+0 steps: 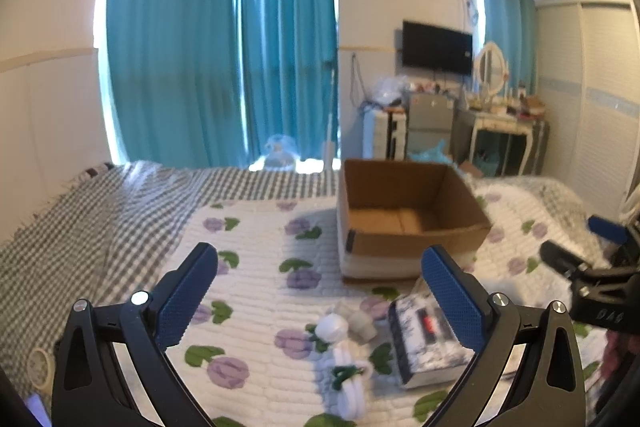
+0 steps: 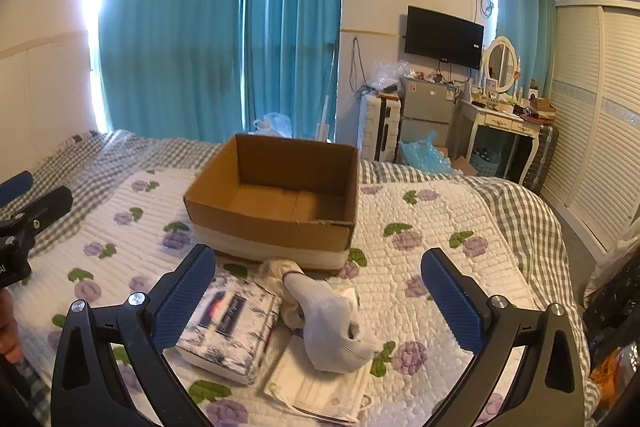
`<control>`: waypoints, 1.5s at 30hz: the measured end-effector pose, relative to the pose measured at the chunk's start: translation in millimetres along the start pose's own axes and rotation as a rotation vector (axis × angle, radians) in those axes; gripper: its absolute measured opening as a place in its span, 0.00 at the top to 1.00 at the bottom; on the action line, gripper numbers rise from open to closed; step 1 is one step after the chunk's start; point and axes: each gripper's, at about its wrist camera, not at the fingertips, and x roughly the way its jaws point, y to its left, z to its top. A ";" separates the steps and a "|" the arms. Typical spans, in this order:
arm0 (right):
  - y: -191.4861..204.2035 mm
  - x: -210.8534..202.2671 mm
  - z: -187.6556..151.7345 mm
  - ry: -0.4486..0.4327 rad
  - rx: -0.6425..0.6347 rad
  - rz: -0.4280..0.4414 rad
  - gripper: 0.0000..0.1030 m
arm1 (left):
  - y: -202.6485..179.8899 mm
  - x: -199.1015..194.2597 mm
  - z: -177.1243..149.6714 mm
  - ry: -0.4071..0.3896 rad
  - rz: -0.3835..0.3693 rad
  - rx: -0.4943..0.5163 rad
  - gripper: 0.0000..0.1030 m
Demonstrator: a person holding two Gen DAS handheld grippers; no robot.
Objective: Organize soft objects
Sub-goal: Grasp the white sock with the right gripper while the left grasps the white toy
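An open, empty cardboard box [image 1: 408, 211] [image 2: 276, 195] stands on the floral quilt. In the right wrist view, a white sock [image 2: 332, 323] lies on a white face mask [image 2: 320, 387], with a beige cloth [image 2: 276, 271] behind it near the box. A patterned book [image 2: 232, 327] [image 1: 428, 339] lies beside them. In the left wrist view, a small white soft toy with green trim [image 1: 344, 359] lies on the quilt. My left gripper [image 1: 320, 291] is open above the quilt. My right gripper [image 2: 320, 295] is open above the sock. Both are empty.
The floral quilt [image 2: 440, 227] lies over a grey checked blanket [image 1: 100, 219] on the bed. Teal curtains, a wall TV, a small fridge, a dressing table [image 2: 500, 123] and a wardrobe [image 2: 600, 115] stand beyond the bed's far edge.
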 end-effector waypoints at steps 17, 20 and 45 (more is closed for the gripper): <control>-20.1 102.0 -59.5 0.312 0.008 0.023 0.05 | -0.8 97.4 -80.4 0.376 0.024 0.032 0.09; -23.8 117.5 -67.4 0.368 0.024 0.029 0.17 | -1.1 99.2 -88.1 0.412 0.008 0.025 0.09; -26.7 37.6 -30.2 0.182 0.061 0.095 0.56 | -20.7 47.5 -85.9 0.460 -0.143 0.055 0.79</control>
